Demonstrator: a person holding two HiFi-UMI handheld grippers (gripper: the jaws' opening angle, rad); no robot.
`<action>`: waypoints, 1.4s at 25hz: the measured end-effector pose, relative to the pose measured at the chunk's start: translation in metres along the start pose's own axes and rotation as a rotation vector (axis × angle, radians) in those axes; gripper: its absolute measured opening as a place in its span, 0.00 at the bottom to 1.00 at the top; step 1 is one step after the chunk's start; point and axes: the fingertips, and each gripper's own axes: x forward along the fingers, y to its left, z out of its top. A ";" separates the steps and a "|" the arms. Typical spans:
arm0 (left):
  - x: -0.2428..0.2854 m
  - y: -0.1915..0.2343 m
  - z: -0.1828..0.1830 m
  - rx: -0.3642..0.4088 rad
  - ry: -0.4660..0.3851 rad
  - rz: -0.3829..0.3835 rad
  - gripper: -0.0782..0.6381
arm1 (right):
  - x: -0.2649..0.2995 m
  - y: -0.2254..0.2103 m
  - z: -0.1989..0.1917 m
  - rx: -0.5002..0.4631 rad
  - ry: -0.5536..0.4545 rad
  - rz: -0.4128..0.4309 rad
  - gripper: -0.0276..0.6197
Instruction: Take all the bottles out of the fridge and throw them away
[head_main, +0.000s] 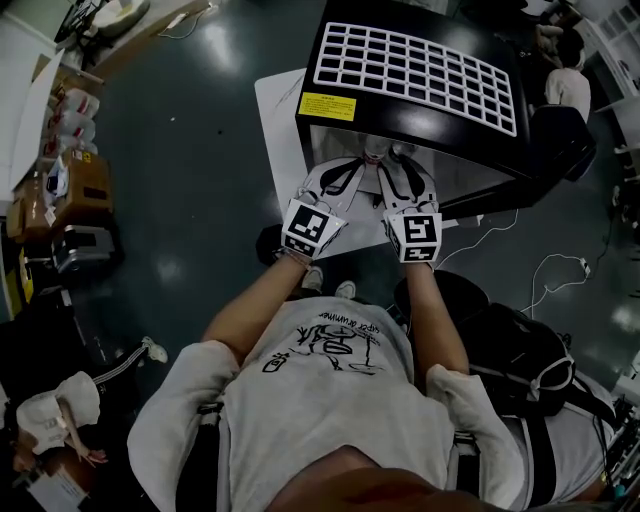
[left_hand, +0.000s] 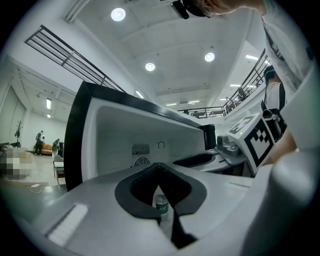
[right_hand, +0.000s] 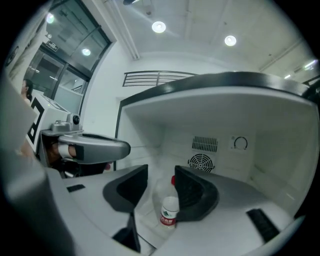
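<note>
A black mini fridge (head_main: 420, 115) with a white grid on top stands open towards me. Both grippers reach level into its white inside. My right gripper (right_hand: 160, 186) is open. Beyond its dark pads a clear bottle (right_hand: 169, 212) with a red cap and a red-and-white label stands on the fridge floor, untouched. My left gripper (left_hand: 161, 176) has its pads meeting at the tips with nothing held. Through the slit below them shows a small bottle (left_hand: 161, 204) with a greenish label. In the head view the left gripper (head_main: 342, 176) and the right gripper (head_main: 400, 180) sit side by side.
The fridge's back wall carries a fan grille (right_hand: 200, 162) and a dial (right_hand: 240, 143). Its black frame (left_hand: 75, 145) borders the opening on the left. Outside, a dark backpack (head_main: 520, 350) and white cables (head_main: 560, 270) lie to the right, and boxes (head_main: 80, 190) stand to the left.
</note>
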 end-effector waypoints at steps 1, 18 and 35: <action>0.002 0.001 -0.003 0.003 0.005 0.001 0.12 | 0.003 -0.001 -0.002 0.001 0.001 -0.001 0.26; 0.034 0.027 -0.038 -0.010 0.056 0.052 0.12 | 0.055 -0.022 -0.035 -0.004 0.074 -0.022 0.31; 0.056 0.045 -0.062 -0.079 0.109 0.097 0.12 | 0.096 -0.037 -0.067 0.078 0.142 -0.048 0.35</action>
